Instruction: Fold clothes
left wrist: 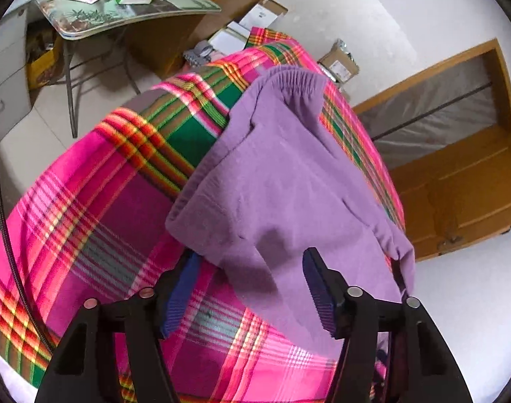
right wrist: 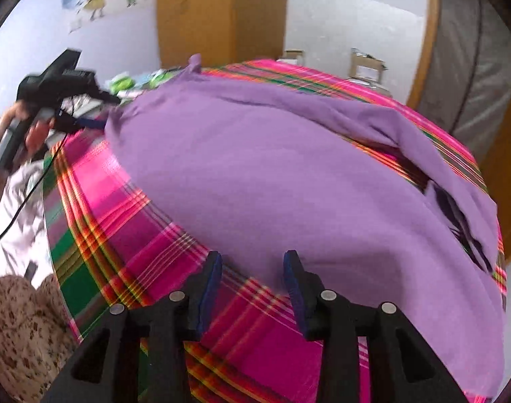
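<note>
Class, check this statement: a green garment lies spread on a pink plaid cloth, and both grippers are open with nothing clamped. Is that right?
Not quite: the garment is purple, not green, as the right wrist view shows. It lies on the pink plaid cloth, and the left gripper and right gripper are open.

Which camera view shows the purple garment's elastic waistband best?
The left wrist view: the gathered waistband of the purple garment is sharp at its far end. The right wrist view shows mostly smooth, blurred purple cloth; no waistband is discernible.
</note>
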Tool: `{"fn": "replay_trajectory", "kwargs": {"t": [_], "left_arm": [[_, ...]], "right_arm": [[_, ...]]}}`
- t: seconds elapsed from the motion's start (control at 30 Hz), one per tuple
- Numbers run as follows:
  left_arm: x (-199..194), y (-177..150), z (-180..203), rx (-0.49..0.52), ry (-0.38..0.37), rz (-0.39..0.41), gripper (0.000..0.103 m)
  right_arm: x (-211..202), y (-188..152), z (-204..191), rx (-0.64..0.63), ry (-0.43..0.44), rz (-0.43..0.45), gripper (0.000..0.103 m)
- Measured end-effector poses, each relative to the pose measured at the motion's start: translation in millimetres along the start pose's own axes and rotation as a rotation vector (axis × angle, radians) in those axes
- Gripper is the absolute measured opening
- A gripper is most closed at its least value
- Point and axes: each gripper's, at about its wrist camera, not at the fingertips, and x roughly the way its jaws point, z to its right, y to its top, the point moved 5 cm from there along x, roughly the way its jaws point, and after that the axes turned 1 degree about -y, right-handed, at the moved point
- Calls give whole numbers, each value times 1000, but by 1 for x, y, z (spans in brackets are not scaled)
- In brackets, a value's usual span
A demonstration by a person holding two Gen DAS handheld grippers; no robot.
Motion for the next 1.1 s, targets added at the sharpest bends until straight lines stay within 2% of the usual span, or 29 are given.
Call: {"fn": "replay_trajectory", "kwargs": {"t": [0.07,0.13,0.23,0.4,0.6,0.73,0.9,1.1], "left_arm": [[0,1,0,4,2,-3,30],[1,3,0,9,5,-6,18],[-6,4,-1,0,-34,19,9],[-23,8,5,19,-72,73,7],[-36,13,13,24,-107,101,7],[-43,16,11,2,-125,118,7],[-46,17,19,18,-135,122,7],[-50,18,23,23,-141,131,7]], "right_arm": [[5,4,-1,-29,-5,-3,42],[8,9,0,-44,-8,-11,43],[15,13,-3,-65,-8,-14,43],[23,23,-26,-135,4,-9,43],[29,30,-31,-151,-35,-11,43],[28,31,-35,-183,-95,-10,43],[29,33,-48,-213,-85,3,43],[43,48,-67,-274,-151,8,43]]}}
